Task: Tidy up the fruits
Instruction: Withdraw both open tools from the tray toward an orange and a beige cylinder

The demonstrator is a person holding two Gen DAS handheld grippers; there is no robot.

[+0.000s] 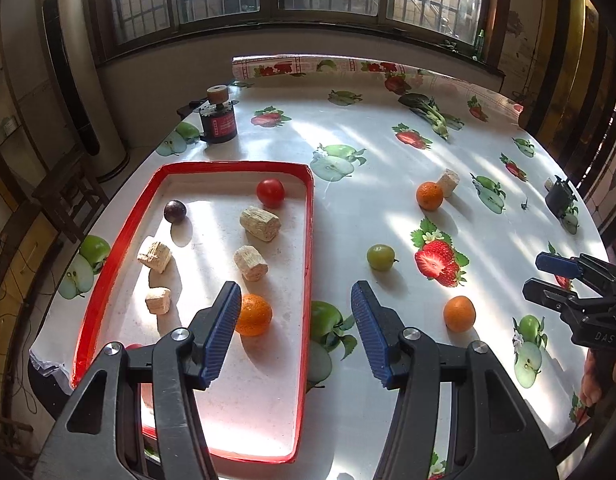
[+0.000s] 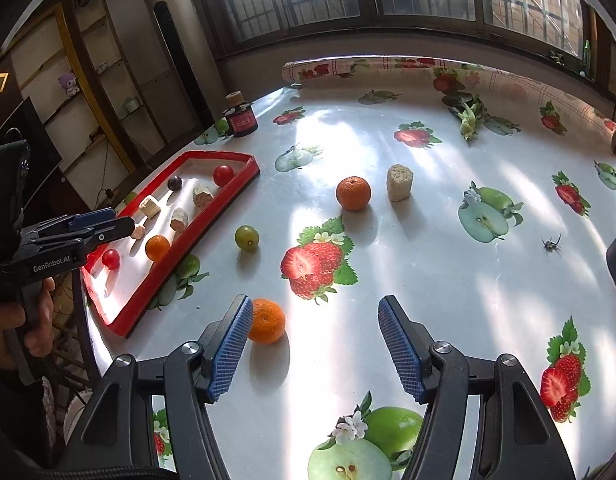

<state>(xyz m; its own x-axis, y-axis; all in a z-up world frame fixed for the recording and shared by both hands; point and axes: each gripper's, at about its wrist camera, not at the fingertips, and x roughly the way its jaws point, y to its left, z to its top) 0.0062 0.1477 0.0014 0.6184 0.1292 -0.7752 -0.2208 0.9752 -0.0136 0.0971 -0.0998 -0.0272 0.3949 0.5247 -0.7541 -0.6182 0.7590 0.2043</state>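
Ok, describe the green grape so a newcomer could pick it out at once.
Start from the red tray on the table's left side. Just off its right rim, on the tablecloth, sits the green grape. It is the only loose green fruit, smaller than the two oranges lying outside the tray.

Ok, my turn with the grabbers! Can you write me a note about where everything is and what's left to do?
Left hand-held gripper: open, empty, above the red tray's near end.
Right hand-held gripper: open, empty, over the table, the nearest orange by its left finger.
In the tray: one orange, two red tomatoes, a dark plum, four beige chunks.
Still out on the table: nearest orange, far orange, green grape, one beige chunk.
Left to do: probably move those three fruits into the tray.
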